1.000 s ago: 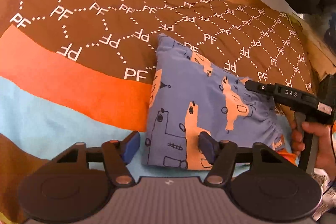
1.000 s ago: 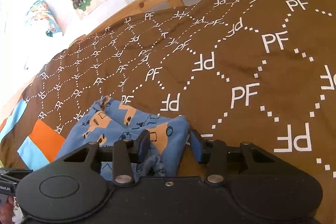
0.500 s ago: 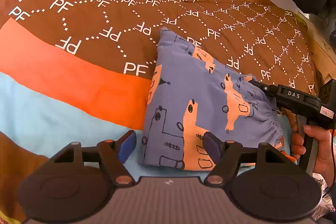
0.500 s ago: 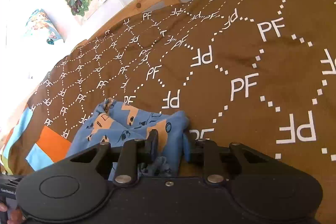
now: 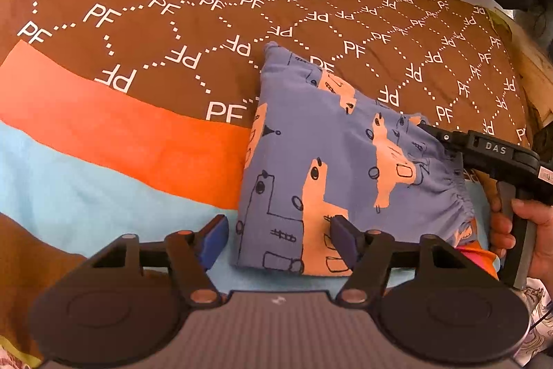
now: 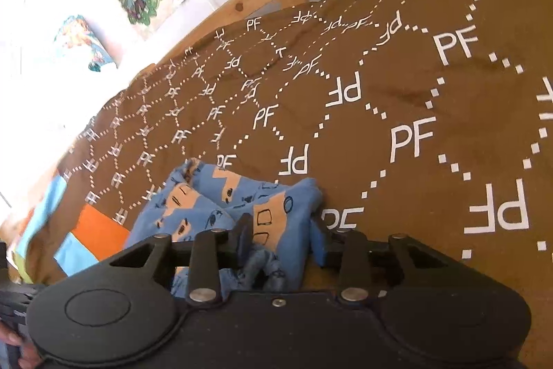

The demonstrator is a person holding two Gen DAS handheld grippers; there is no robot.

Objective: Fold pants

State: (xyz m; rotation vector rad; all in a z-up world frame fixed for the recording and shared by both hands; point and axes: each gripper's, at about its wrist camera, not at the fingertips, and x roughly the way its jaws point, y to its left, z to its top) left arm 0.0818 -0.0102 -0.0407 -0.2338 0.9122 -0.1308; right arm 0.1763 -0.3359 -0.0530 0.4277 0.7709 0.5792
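Blue printed cloth bunches between your right gripper's [image 6: 281,239] fingers, which stand partly closed around the waistband corner of the pants [image 5: 331,161]; whether they truly pinch it or merely bracket it, you cannot tell. Your left gripper [image 5: 278,239] has its fingers wide apart and holds nothing, its right finger [image 5: 342,241] resting over the near edge of the pants and the left one hanging just off the cloth. The pants lie folded into a compact rectangle on the bed cover [image 5: 138,23], straddling its brown, orange and light-blue bands. If you lift away with the right fingers snagged on that gathered fabric, you will likely drag the top layer and undo the fold; a left-hand nudge could skew the near edge.
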